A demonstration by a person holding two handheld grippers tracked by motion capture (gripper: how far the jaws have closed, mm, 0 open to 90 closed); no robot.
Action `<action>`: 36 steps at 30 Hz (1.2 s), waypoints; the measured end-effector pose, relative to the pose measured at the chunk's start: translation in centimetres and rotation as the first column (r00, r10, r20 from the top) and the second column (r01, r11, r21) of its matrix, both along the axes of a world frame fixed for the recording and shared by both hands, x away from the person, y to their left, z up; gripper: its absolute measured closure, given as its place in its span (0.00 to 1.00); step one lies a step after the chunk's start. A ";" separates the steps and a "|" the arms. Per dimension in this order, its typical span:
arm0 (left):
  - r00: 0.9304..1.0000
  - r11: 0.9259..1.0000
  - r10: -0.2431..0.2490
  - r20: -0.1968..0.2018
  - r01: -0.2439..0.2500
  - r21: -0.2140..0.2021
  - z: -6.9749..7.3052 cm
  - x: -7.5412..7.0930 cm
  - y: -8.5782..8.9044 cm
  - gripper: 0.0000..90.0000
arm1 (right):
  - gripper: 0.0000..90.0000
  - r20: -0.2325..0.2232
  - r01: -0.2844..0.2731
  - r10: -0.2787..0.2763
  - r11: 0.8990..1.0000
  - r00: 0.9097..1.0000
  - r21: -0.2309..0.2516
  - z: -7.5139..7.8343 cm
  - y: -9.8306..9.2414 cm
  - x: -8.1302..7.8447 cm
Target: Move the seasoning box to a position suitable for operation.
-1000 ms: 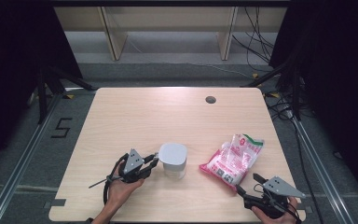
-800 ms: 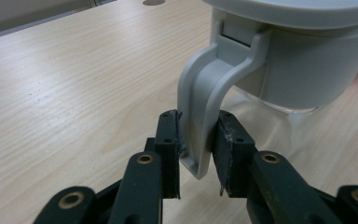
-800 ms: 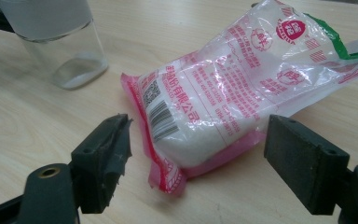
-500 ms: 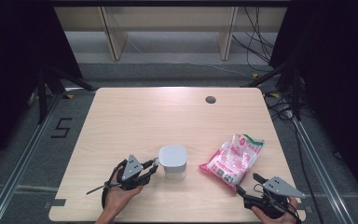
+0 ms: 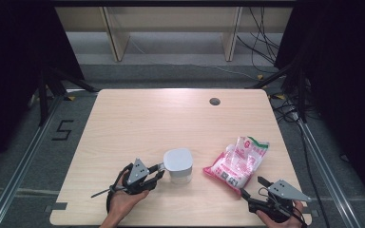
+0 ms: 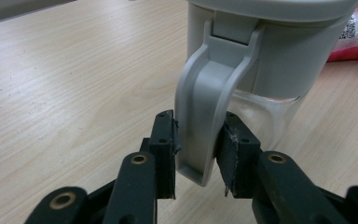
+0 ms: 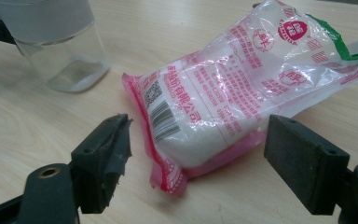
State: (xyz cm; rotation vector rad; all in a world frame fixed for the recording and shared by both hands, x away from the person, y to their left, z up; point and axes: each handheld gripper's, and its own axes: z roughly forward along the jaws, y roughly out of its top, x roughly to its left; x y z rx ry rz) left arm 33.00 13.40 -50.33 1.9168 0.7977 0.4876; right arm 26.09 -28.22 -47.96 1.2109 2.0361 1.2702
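Since earlier frame, left gripper [image 6: 193, 154] jaws have been opening, jug [image 5: 178, 164] handle [image 6: 205, 116] between them, pads barely touching; jug upright mid-desk [image 5: 138, 118]. Right gripper [image 7: 196, 163] agape before pink bag [image 7: 242, 93], my grab pending.

Jug [image 6: 270, 56] top and right side cut off by the left gripper view's edge; handle [image 6: 209, 107] base partly hidden between tool pads. Bag [image 7: 242, 88] print too blurred to read.

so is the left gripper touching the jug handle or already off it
Cannot tell. In the left gripper view the handle sits between the left gripper pads, which have just been opening; no plain gap or press shows.
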 end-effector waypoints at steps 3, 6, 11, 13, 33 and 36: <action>1.000 1.000 -0.007 0.000 0.007 -0.018 0.2 0.1 0.4 0.72 | 0.26 -0.005 -0.006 0.006 1.000 1.000 -0.008 0.1 -0.1 0.0; 0.999 0.999 -0.033 0.016 0.033 -0.017 0.6 0.3 1.0 0.67 | 0.26 0.002 -0.008 0.008 1.000 1.000 -0.002 0.0 -0.1 0.0; 0.994 0.992 -0.109 0.033 0.111 -0.058 1.1 0.5 0.8 0.67 | 0.26 0.001 -0.006 0.006 1.000 1.000 -0.011 0.0 -0.1 0.1; 0.991 0.992 -0.125 0.052 0.127 -0.029 1.3 0.5 0.9 0.67 | 0.26 0.005 -0.007 0.007 1.000 1.000 -0.012 0.0 -0.1 0.1; 0.982 0.978 -0.188 0.032 0.190 -0.089 1.7 1.2 0.8 0.67 | 0.26 -0.007 -0.009 0.009 1.000 1.000 -0.017 0.0 -0.1 0.1; 0.975 0.973 -0.214 0.055 0.218 -0.072 1.7 1.5 0.9 0.68 | 0.26 -0.030 0.010 -0.010 1.000 0.999 -0.002 0.0 0.1 -0.2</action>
